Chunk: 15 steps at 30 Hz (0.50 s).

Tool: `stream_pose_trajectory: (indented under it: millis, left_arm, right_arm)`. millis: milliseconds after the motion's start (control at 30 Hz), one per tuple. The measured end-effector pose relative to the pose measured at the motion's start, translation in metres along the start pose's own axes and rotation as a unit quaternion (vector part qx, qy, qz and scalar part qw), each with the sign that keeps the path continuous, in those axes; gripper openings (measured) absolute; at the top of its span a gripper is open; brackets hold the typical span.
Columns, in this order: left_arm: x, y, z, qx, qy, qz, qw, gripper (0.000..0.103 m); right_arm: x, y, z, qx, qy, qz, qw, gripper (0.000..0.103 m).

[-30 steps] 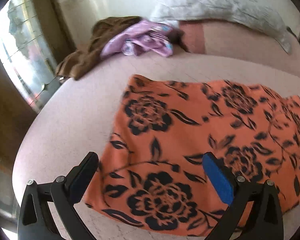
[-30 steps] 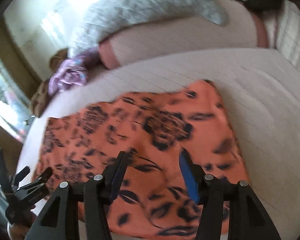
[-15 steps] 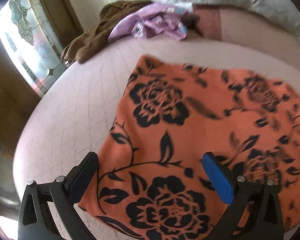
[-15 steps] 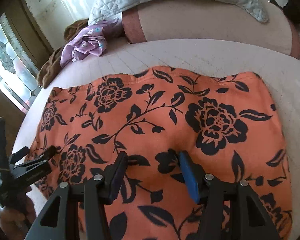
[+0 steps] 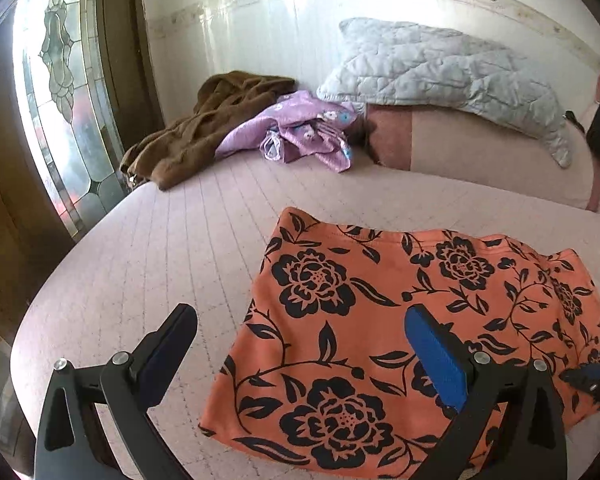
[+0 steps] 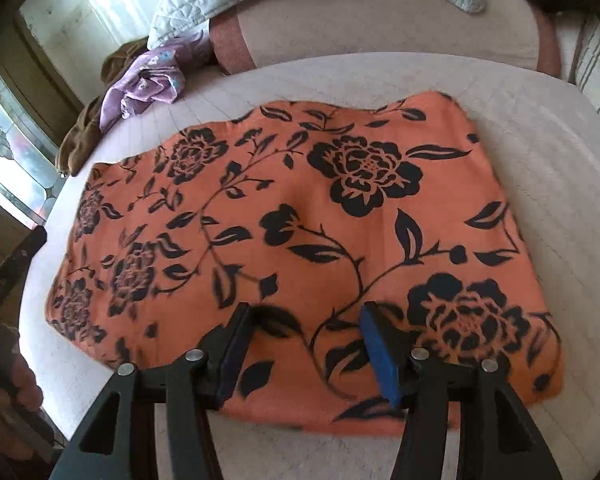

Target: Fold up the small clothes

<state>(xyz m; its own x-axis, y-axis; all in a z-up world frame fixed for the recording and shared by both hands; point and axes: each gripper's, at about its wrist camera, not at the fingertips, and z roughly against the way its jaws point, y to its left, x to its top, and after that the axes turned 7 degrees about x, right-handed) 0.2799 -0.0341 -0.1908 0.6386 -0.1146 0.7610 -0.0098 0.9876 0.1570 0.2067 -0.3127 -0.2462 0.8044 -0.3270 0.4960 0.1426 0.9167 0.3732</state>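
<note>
An orange cloth with black flowers (image 5: 400,320) lies flat on the pink bed (image 5: 148,272); it also shows in the right wrist view (image 6: 284,216). My left gripper (image 5: 300,344) is open and empty above the cloth's left near corner. My right gripper (image 6: 304,320) is open and empty above the cloth's near edge, right of the middle. The right gripper's tip (image 5: 592,380) shows at the far right of the left wrist view. The left gripper's handle (image 6: 8,276) shows at the left edge of the right wrist view.
A purple garment (image 5: 300,132) and a brown garment (image 5: 204,128) lie heaped at the bed's far left. A grey quilted pillow (image 5: 440,68) rests on a pink bolster (image 5: 480,148) at the head. A stained-glass window (image 5: 56,100) stands to the left.
Both grippers have drawn back and up from the cloth, so more of the bed and wall shows. The cloth lies flat as before. Both jaws stay open.
</note>
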Motion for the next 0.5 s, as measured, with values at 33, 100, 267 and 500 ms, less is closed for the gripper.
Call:
stream_pose_trajectory:
  millis: [33, 100, 267, 500]
  left_arm:
    - [0.0, 0.001, 0.003, -0.002, -0.004, -0.003, 1.0, 0.103]
    - [-0.002, 0.003, 0.007, 0.0, -0.011, -0.009, 0.9999, 0.103]
    - [-0.003, 0.004, 0.016, -0.013, -0.018, -0.008, 0.9997, 0.103]
    - [-0.002, -0.005, 0.014, -0.018, -0.016, -0.018, 0.9995, 0.103]
  right_arm:
    - [-0.002, 0.0, 0.01, 0.009, -0.015, -0.005, 1.0, 0.059]
    - [-0.005, -0.002, 0.027, 0.007, -0.037, -0.01, 0.999, 0.059]
    - [-0.003, -0.028, 0.048, -0.017, -0.064, -0.047, 0.997, 0.059]
    - [0.003, -0.063, 0.012, -0.014, 0.016, -0.11, 0.994, 0.059]
